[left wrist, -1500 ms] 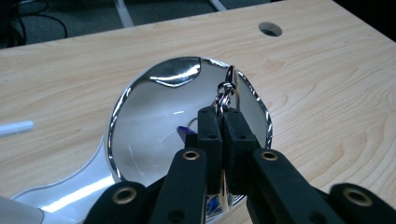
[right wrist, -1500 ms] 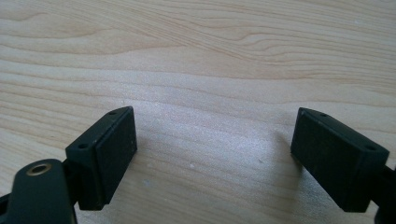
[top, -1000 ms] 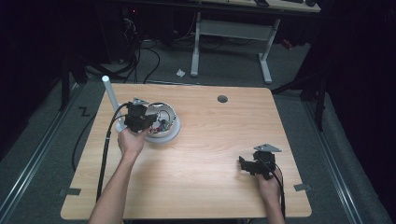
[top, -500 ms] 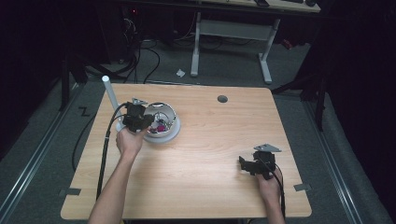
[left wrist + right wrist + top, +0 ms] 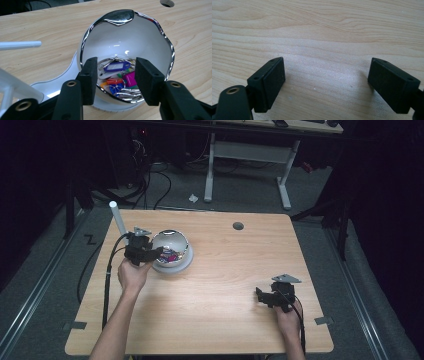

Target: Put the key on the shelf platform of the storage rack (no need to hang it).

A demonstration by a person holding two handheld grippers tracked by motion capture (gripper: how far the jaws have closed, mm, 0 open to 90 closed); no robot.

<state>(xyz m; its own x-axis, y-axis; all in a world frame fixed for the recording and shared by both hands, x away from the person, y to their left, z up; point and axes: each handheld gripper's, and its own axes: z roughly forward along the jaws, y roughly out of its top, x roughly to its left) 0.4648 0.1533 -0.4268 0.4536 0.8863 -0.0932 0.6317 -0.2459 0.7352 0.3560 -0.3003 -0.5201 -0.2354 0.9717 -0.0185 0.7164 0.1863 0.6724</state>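
Observation:
A white bowl with a chrome rim sits on a white base at the table's left. It holds several keys with coloured tags. My left gripper hovers at the bowl's left rim. Its jaws have just been opening and now stand apart. The bowl's near rim shows between them, but the pads press on nothing. My right gripper rests near the front right of the table, open over bare wood.
A white tube stands upright at the table's left edge, just behind my left gripper. A round cable hole is in the far middle of the tabletop. Desk legs and cables lie on the floor beyond.
My left gripper has drawn back a little from over the bowl toward its left rim, and its jaws have opened. The right gripper has not moved.

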